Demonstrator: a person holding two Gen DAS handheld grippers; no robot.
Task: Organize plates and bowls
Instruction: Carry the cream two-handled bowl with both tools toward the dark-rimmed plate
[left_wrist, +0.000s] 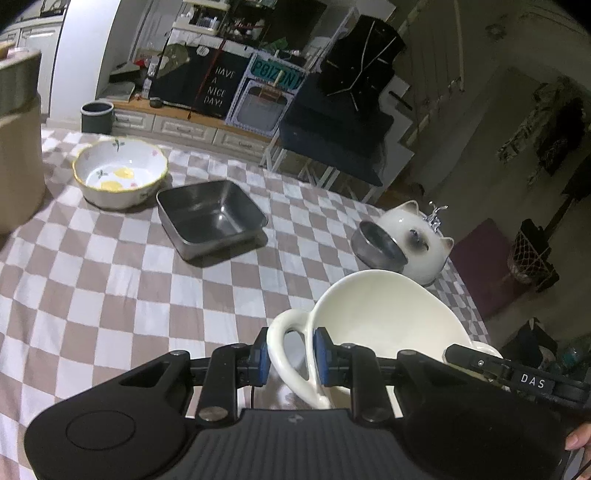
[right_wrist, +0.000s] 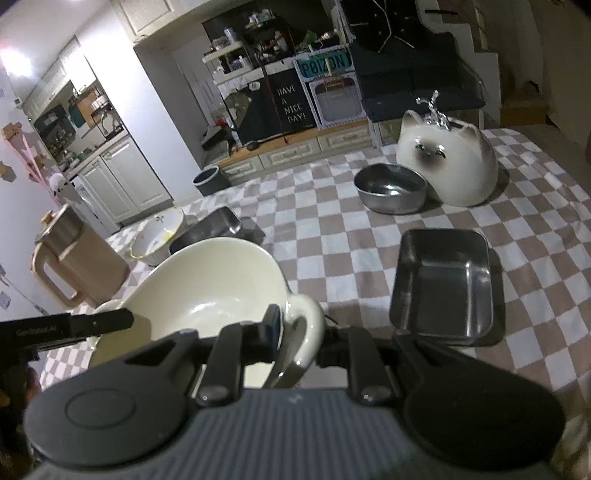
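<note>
A cream two-handled bowl (left_wrist: 384, 317) is held above the checkered table between both grippers. My left gripper (left_wrist: 291, 356) is shut on its left loop handle (left_wrist: 284, 343). My right gripper (right_wrist: 299, 328) is shut on the bowl's other handle (right_wrist: 306, 317); the bowl (right_wrist: 214, 291) fills the left of that view. A floral bowl (left_wrist: 120, 173) and a square steel dish (left_wrist: 210, 218) sit at the far left. A second square steel dish (right_wrist: 443, 284) lies right of my right gripper. A round steel bowl (right_wrist: 391, 188) sits further back.
A white cat-shaped ceramic pot (right_wrist: 447, 162) stands behind the round steel bowl. A beige jug (right_wrist: 74, 266) stands at the table's left edge. The checkered tablecloth (left_wrist: 110, 277) covers the table. Cabinets, a trash bin (left_wrist: 96, 117) and a dark sofa lie beyond.
</note>
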